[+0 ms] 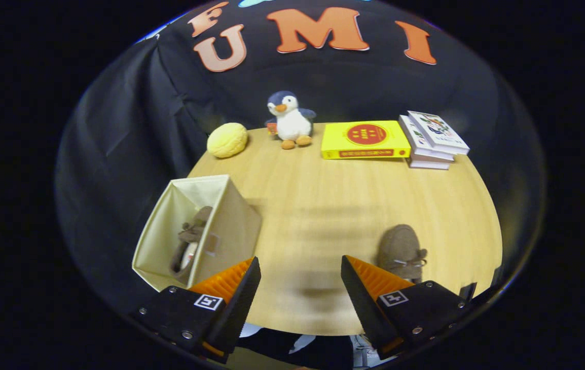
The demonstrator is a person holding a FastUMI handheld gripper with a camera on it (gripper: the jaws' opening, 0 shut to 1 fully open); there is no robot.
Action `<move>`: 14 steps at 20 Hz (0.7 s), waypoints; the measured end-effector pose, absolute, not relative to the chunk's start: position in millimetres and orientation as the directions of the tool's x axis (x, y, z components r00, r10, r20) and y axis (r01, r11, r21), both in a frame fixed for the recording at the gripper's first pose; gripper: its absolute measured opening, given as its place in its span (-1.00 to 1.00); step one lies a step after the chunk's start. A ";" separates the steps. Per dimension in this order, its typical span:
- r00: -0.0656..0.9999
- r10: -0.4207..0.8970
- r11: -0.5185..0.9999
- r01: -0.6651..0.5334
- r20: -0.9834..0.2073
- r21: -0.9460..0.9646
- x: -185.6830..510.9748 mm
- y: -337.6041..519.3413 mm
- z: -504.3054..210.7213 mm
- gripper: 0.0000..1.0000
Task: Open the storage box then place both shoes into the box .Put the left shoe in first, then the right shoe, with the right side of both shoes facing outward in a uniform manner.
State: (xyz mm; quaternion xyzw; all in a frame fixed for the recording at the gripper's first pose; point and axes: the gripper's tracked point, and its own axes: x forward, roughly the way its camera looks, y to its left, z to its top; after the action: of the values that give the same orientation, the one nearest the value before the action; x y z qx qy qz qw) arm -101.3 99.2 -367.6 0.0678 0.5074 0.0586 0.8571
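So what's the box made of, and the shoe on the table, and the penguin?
The storage box looks like cream fabric over stiff panels: matte, with seamed edges. The brown shoe, just beyond the open gripper, seems to be suede or a soft fuzzy cloth, dull with a small bow. The penguin looks like plush. The table shows a pale wood grain, maybe laminate.

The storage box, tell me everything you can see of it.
The storage box is a cream fabric cube, open at the top, standing on the wooden table just ahead of one finger of the open gripper. One brown shoe sits inside, leaning on a wall. A small tab shows on its near side.
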 end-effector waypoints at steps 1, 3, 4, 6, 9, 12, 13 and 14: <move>0.471 0.156 0.986 -0.017 -0.868 0.167 -108.2 80.1 -374.3 0.89; 0.461 0.133 0.988 0.011 -0.877 0.155 -119.3 47.9 -387.6 0.88; 0.455 0.121 0.989 0.023 -0.882 0.148 -124.6 32.3 -394.4 0.88; 0.431 0.103 0.991 0.038 -0.897 0.132 -133.8 4.4 -411.9 0.86; 0.402 0.078 0.995 0.027 -0.912 0.097 -140.2 -26.5 -442.6 0.77; 0.375 0.081 0.995 0.019 -0.923 0.095 -145.0 -42.5 -471.9 0.59; 0.380 0.088 0.995 0.016 -0.921 0.102 -140.9 -43.9 -480.2 0.47; 0.384 0.090 0.995 0.014 -0.919 0.103 -137.0 -46.1 -487.8 0.41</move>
State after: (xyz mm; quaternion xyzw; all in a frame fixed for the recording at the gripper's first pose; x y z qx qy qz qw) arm -137.0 -46.1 -487.8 0.0467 0.5543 0.0229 0.8307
